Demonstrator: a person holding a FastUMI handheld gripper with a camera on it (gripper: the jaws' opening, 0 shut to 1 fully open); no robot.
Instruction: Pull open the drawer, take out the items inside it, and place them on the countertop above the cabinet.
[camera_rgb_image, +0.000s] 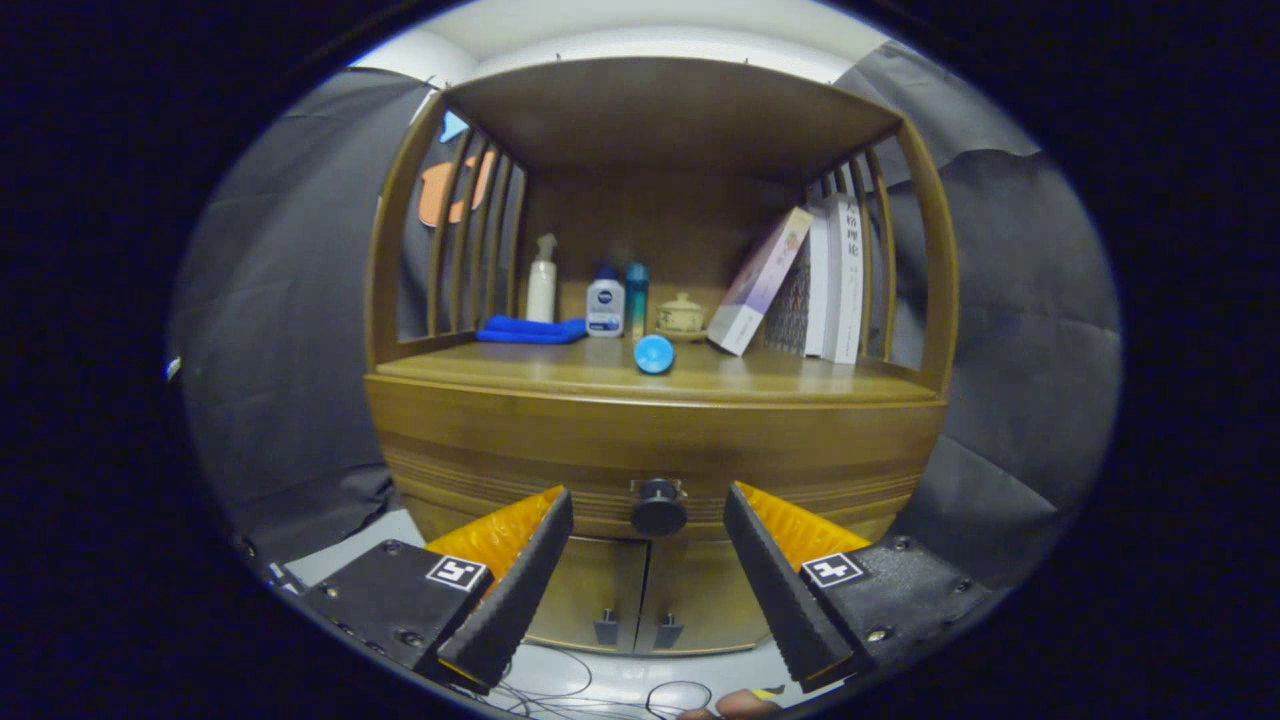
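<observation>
Gripper (648, 498) is held released, fingers spread wide apart, nothing grasped between them. Round dark drawer knob (659, 508) is seen in the gap between the two fingertips, beyond them and untouched. Wooden brown drawer front (500, 445) with curved face and grooved lines is shut, set just under the countertop. Wooden countertop (560, 365) is found directly above the drawer, under the cabinet's top shelf board. Small round blue object (654, 354) is placed near the front middle of the countertop. Behind it, a small beige lidded ceramic pot (681, 314) is set by the back wall. Beside the pot to the left, a teal slim bottle (636, 296) and a white bottle with dark blue cap (605, 301) stand upright, close together. Folded blue cloth (530, 329) is laid flat further left, with a white pump bottle (541, 281) upright behind it. Leaning pale book (758, 281) is tilted against upright white books (838, 278) at the right side. Two lower cabinet doors (640, 590) with small dark handles are shut below the drawer. Thin cables (560, 680) are seen on the floor below the fingers.
</observation>
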